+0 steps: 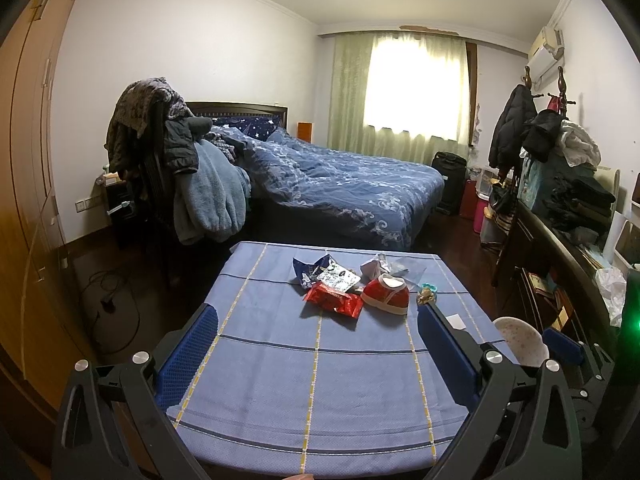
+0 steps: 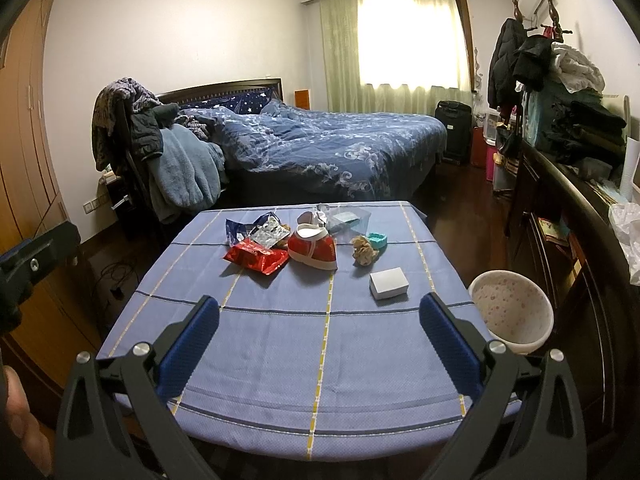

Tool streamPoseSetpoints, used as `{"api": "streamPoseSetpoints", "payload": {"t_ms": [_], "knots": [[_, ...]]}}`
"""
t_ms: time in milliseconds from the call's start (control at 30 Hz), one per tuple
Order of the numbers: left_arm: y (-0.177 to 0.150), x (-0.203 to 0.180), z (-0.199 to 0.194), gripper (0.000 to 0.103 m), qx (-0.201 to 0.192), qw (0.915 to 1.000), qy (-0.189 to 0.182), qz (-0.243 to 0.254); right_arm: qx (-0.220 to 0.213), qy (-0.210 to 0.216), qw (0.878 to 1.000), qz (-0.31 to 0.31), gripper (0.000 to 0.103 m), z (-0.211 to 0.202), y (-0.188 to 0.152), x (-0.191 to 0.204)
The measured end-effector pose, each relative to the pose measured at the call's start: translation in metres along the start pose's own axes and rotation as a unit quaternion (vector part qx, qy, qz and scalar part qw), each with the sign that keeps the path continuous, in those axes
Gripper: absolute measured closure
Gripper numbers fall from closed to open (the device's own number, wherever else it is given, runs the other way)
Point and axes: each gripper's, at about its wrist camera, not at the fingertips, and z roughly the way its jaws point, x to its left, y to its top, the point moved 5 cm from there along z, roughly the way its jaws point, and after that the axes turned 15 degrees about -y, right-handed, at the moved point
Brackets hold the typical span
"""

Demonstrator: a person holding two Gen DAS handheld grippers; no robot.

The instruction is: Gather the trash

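On the table's blue checked cloth [image 2: 280, 344] lies a small heap of litter. There is a red snack wrapper [image 2: 258, 258] [image 1: 334, 300], a torn blue-and-silver wrapper [image 2: 256, 232] [image 1: 320, 274], a crumpled brownish paper ball [image 2: 364, 252] [image 1: 426, 296] and a small white box [image 2: 388, 284]. A red-and-white baby shoe [image 2: 314, 248] [image 1: 386, 294] sits among them. My left gripper [image 1: 318, 312] and right gripper [image 2: 319, 302] both hover open over the near half of the table, short of the heap, holding nothing.
A white speckled bin [image 2: 512, 312] [image 1: 520, 340] stands off the table's right edge. A teal object [image 2: 378, 240] and clear plastic tray [image 2: 348, 218] sit behind the litter. A bed [image 2: 320, 148], a clothes-laden chair [image 2: 160, 152] and a dark sideboard [image 2: 580, 240] surround the table.
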Motion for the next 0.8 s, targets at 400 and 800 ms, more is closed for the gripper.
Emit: {"api": "streamPoseSetpoints", "payload": {"t_ms": [400,800], "knots": [[-0.001,-0.001,0.001,0.004,-0.001,1.0,0.0,0.001,-0.01,-0.001,1.0,0.005,0.003,-0.009,0.011,-0.005],[-0.002,-0.003,0.002,0.004,-0.001,1.0,0.0,0.001,-0.02,-0.011,1.0,0.011,0.003,-0.015,0.017,-0.012]]}}
